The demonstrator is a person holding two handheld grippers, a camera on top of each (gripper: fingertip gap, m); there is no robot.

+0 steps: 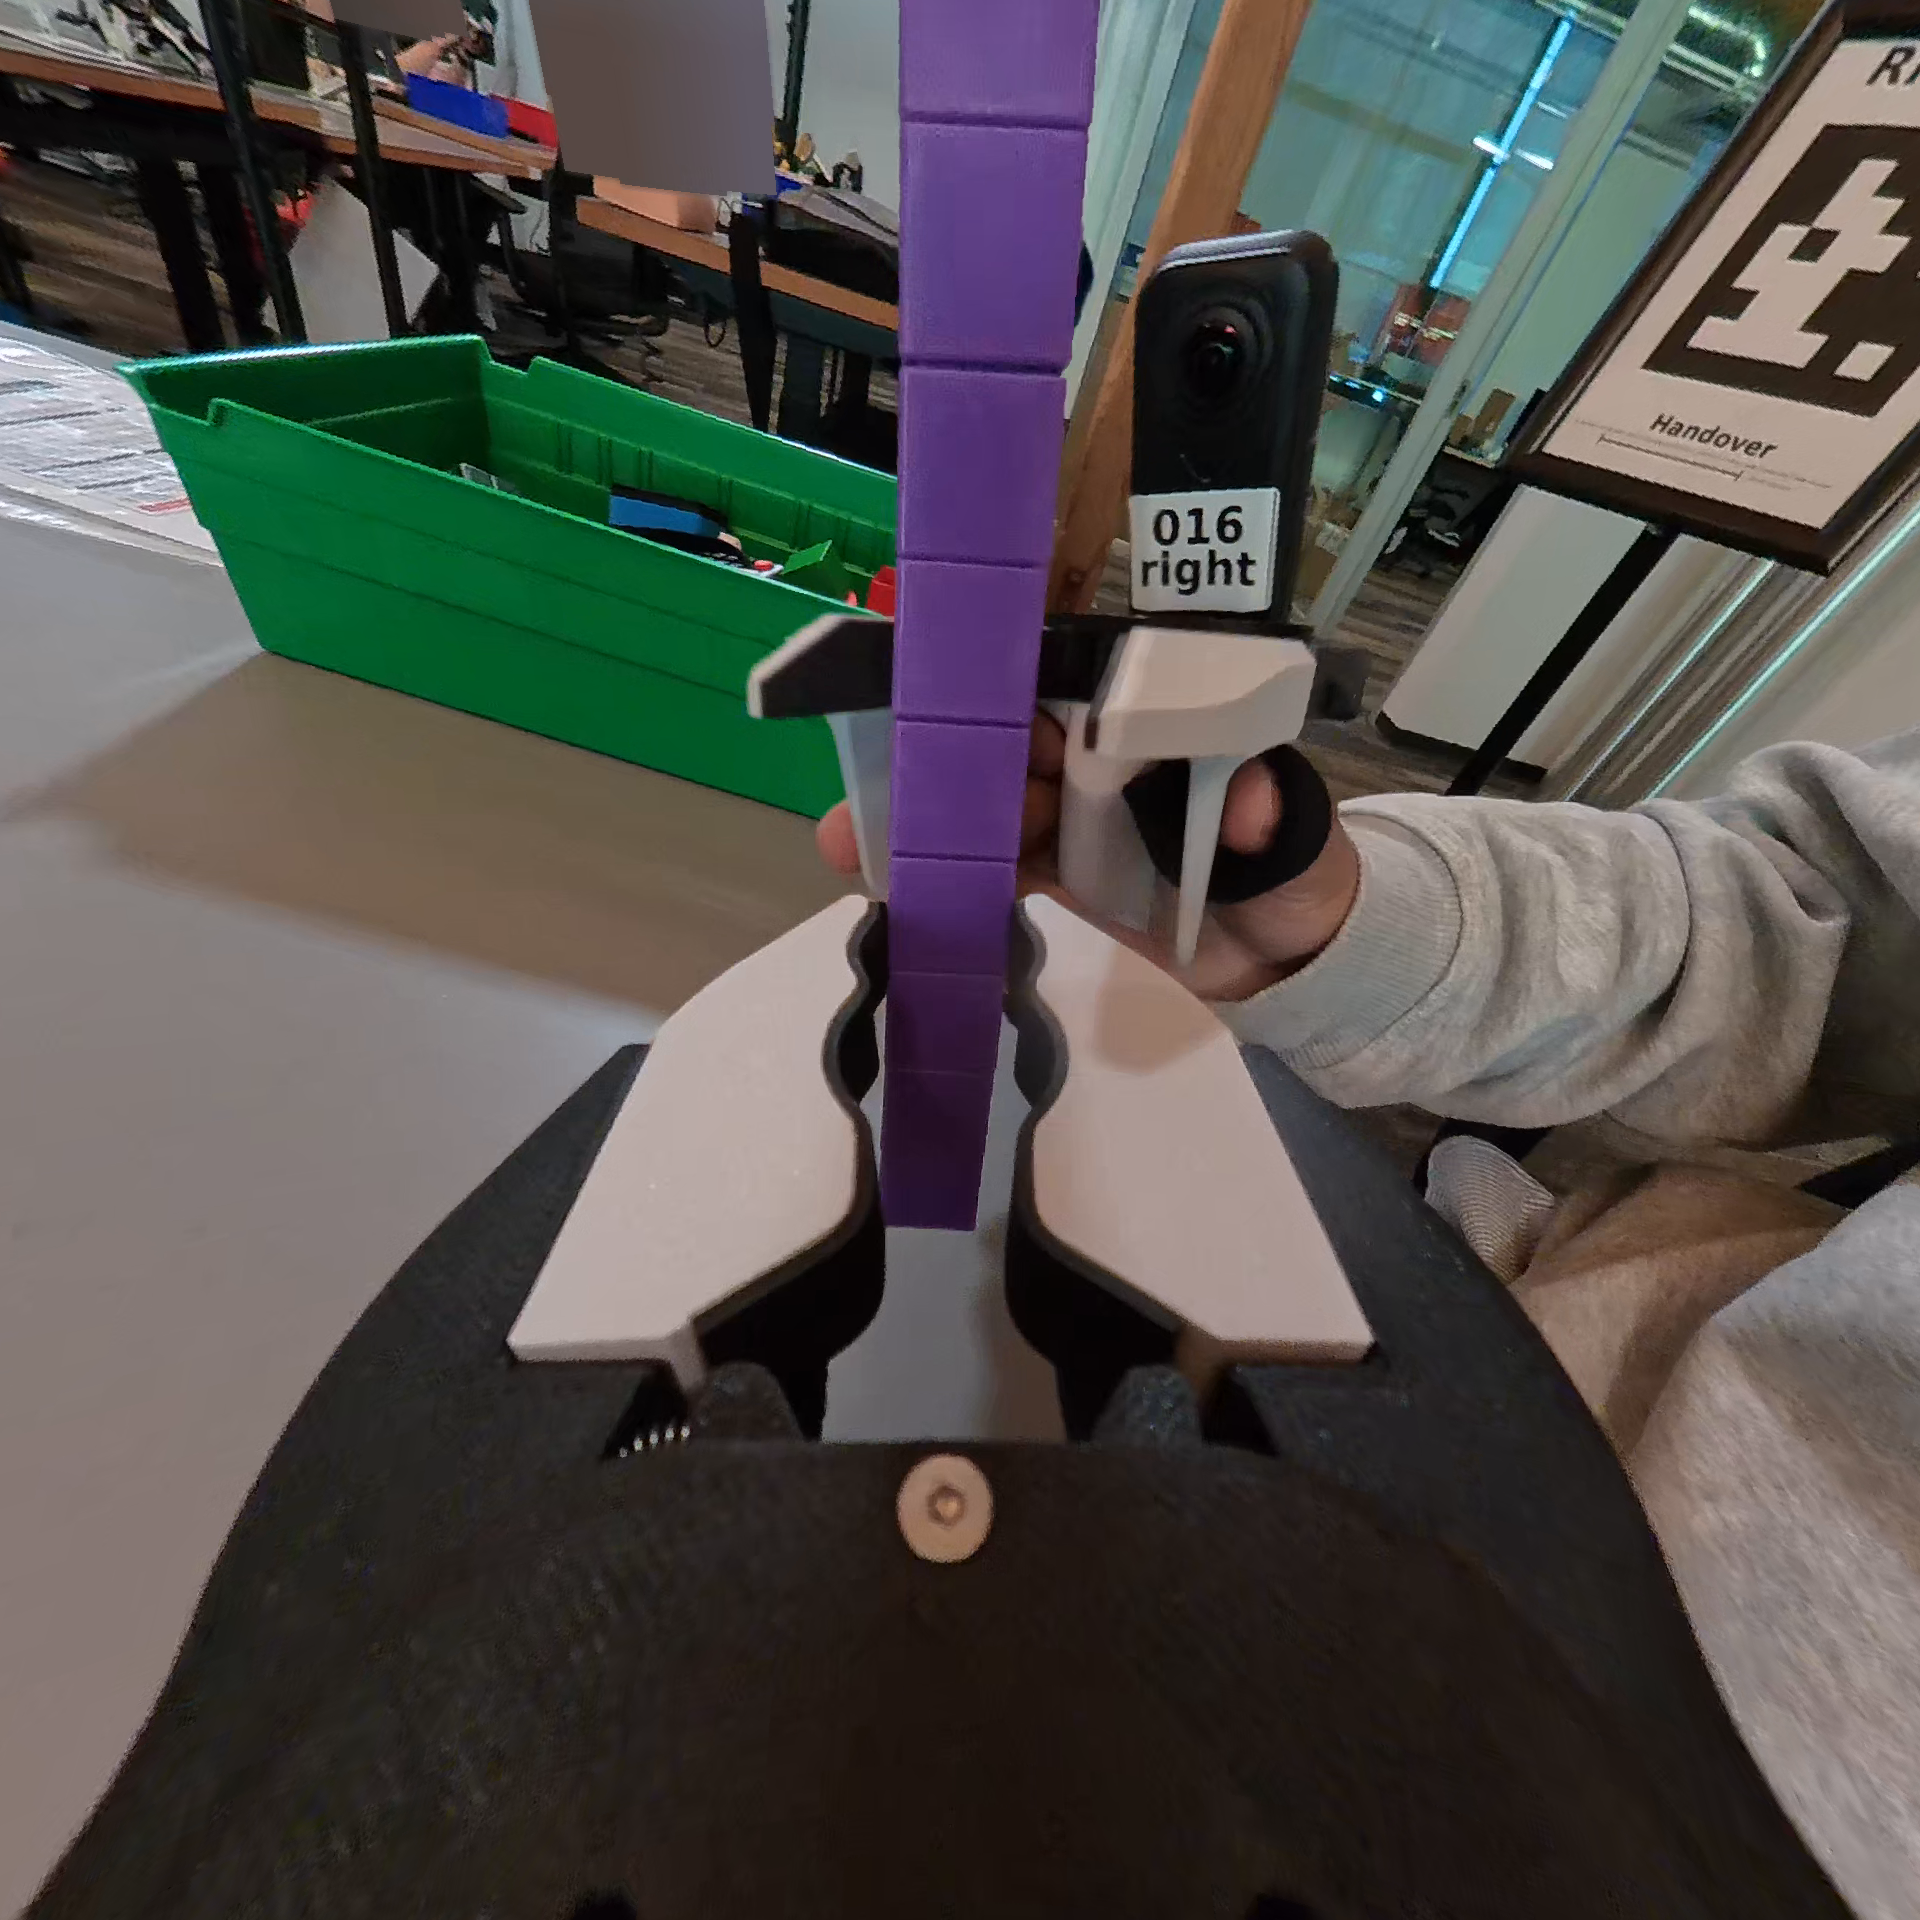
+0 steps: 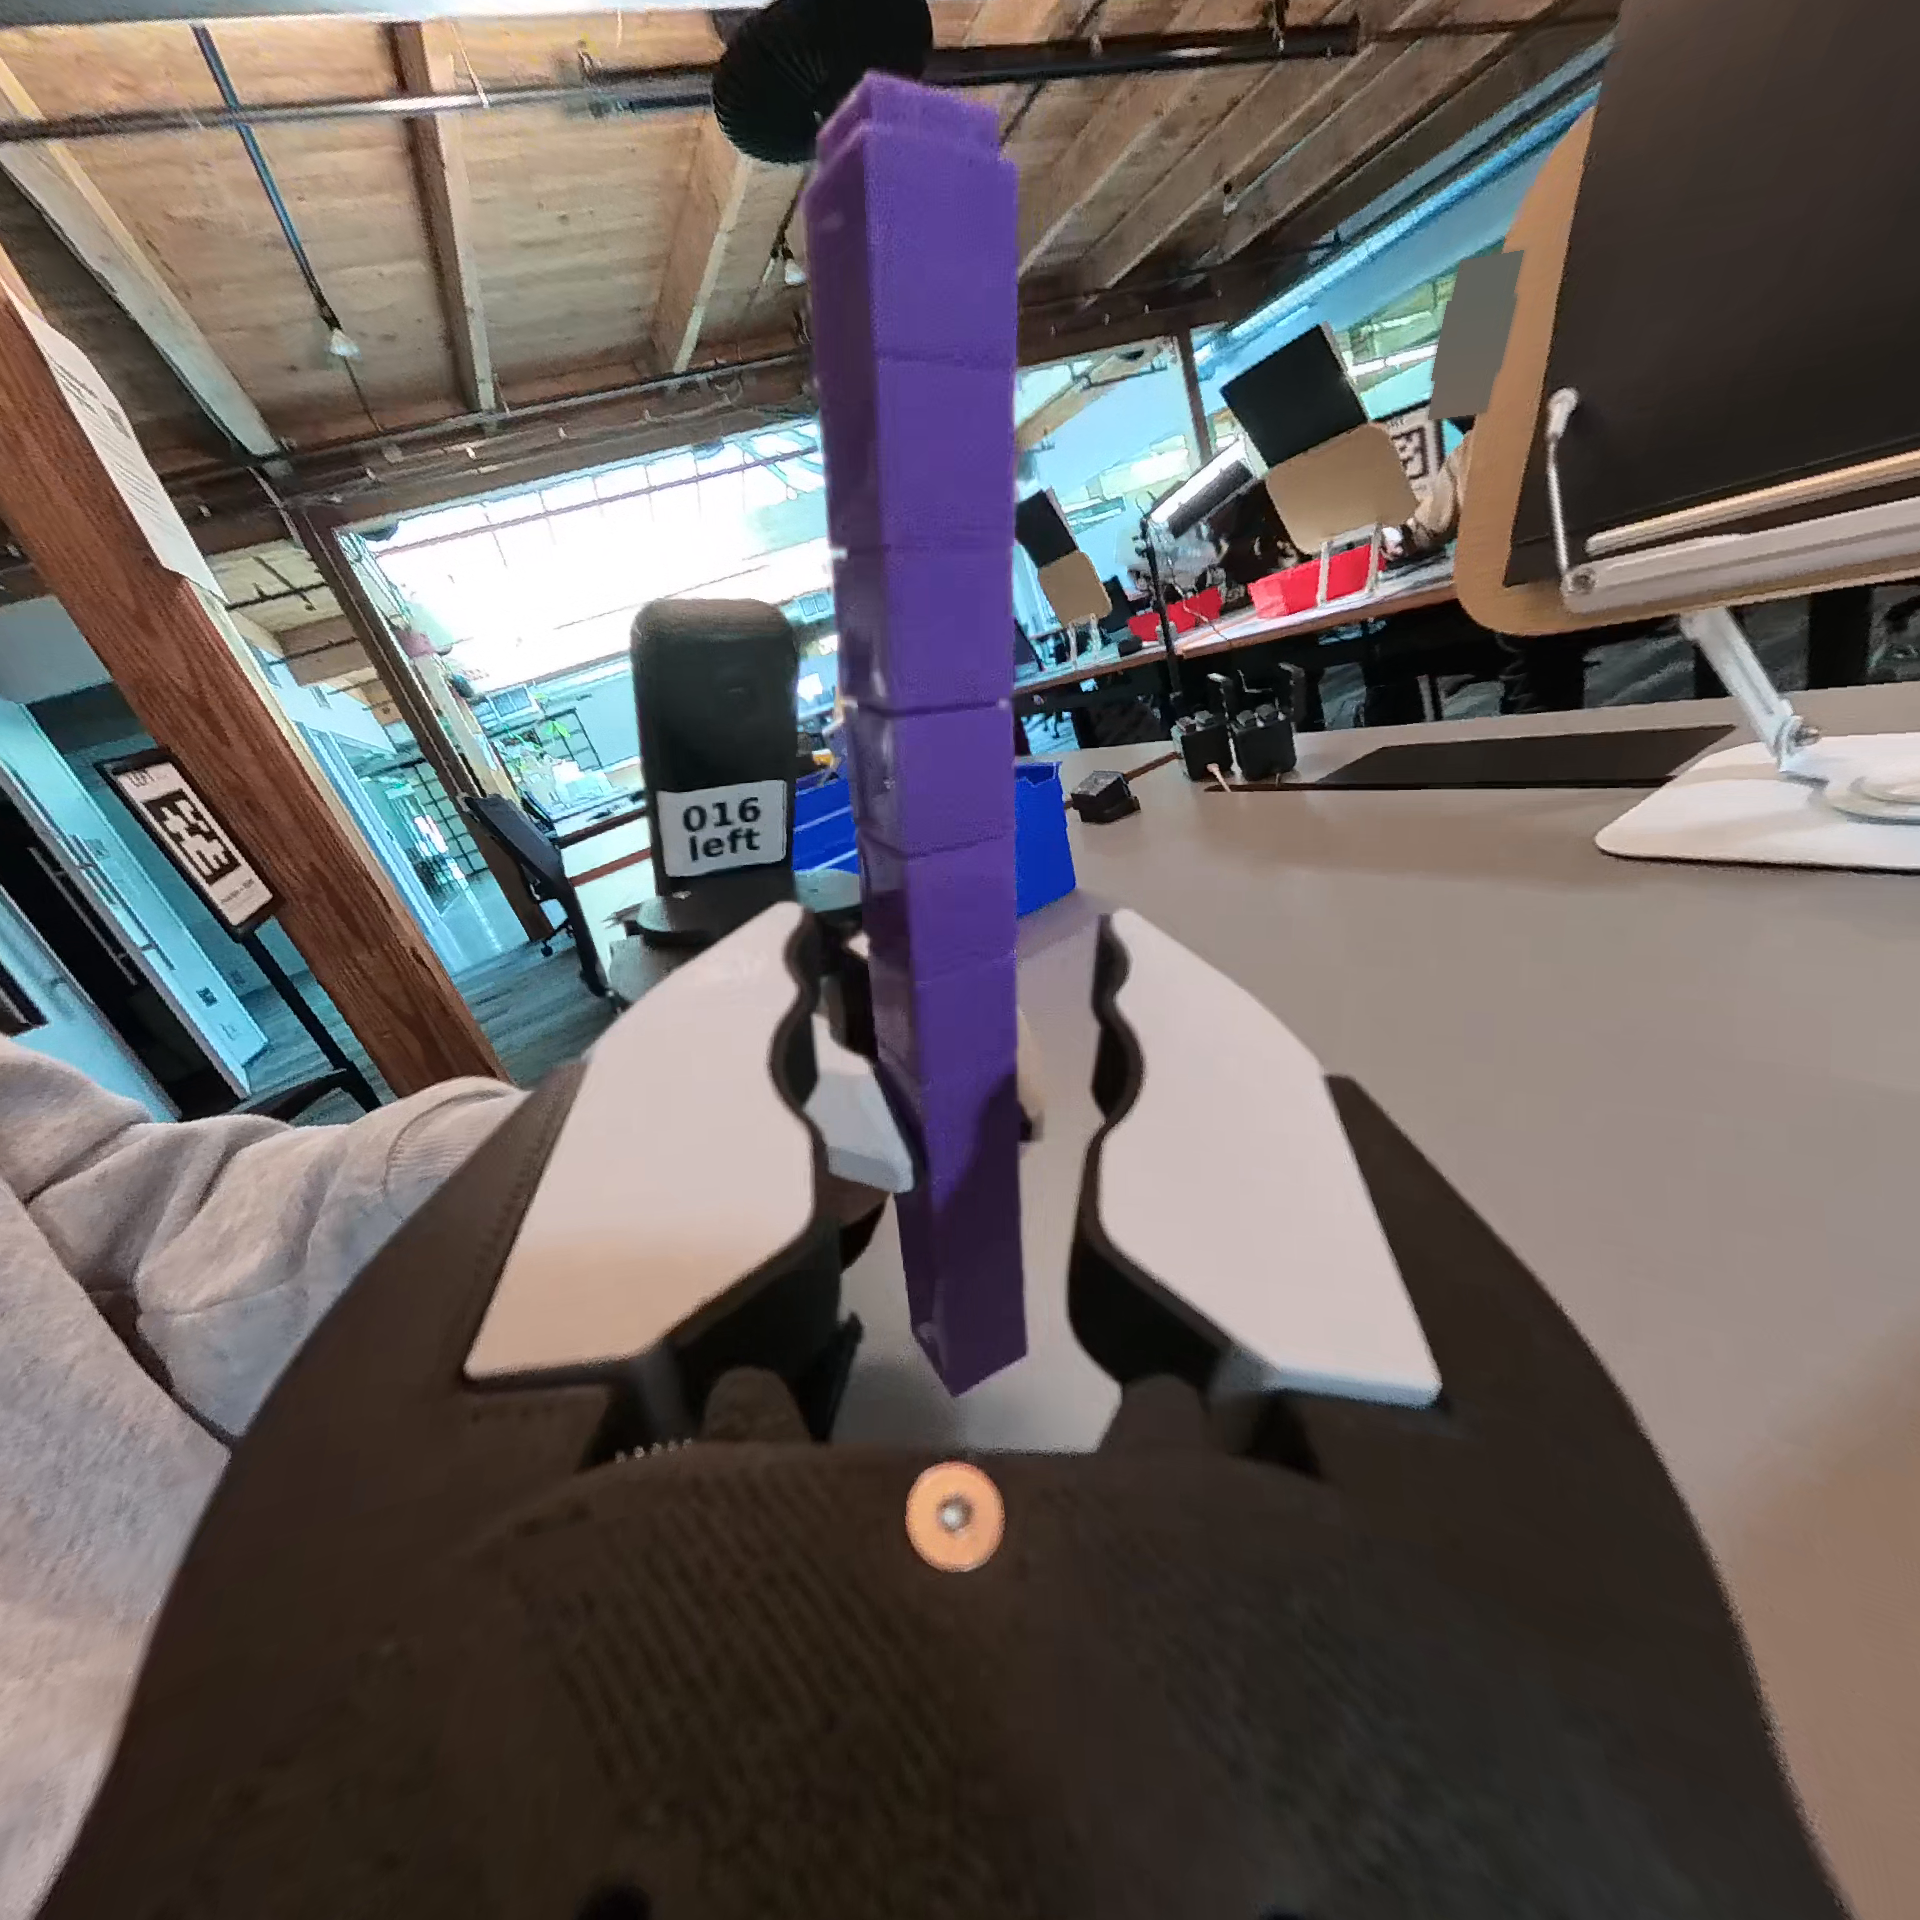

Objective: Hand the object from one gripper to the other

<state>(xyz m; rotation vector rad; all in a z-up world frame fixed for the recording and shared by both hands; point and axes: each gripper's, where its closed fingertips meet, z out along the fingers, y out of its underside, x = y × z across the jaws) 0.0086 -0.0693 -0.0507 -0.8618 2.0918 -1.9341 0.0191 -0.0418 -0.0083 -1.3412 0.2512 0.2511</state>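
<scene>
A long purple segmented bar point(image 1: 987, 312) stands upright between both grippers above the grey table point(image 1: 260, 1039). My left gripper point(image 1: 948, 925) is shut on the bar near its lower end, with both pads against its sides. My right gripper point(image 1: 966, 686) faces it from beyond, one finger on each side of the bar a little higher up. In the right wrist view the right gripper point(image 2: 951, 935) is open, with a clear gap between each finger and the bar point(image 2: 914, 468). The left gripper point(image 2: 951, 1122) clamps the bar just beyond the right one. A hand and grey sleeve point(image 1: 1558, 914) hold the right gripper.
A green bin point(image 1: 416, 540) with several small items sits on the table at the far left. A framed sign on a stand point(image 1: 1766, 312) is at the right. A blue bin point(image 2: 1044, 831), a monitor base point(image 2: 1766, 800) and a wooden post point(image 2: 260, 779) show in the right wrist view.
</scene>
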